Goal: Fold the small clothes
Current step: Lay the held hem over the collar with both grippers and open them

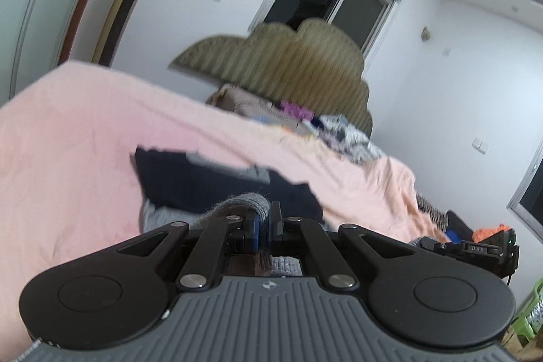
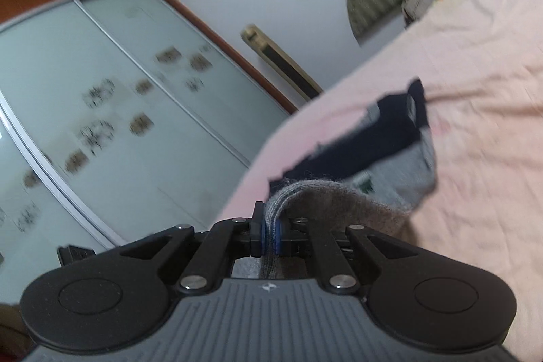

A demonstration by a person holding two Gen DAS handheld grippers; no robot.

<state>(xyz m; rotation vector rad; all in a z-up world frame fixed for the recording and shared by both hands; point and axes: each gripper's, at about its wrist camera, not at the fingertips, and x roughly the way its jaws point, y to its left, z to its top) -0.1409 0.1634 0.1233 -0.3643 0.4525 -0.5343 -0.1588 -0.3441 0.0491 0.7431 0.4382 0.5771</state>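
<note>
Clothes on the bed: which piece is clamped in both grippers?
The grey knit piece, pinched by the left gripper and right gripper; the navy garment lies loose on the sheet.

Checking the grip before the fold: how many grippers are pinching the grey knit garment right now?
2. The left gripper is shut on one edge of the grey knit garment; the right gripper is shut on another. Most of it is hidden below.

The left tool pinches grey knit fabric above a pink bedsheet
</note>
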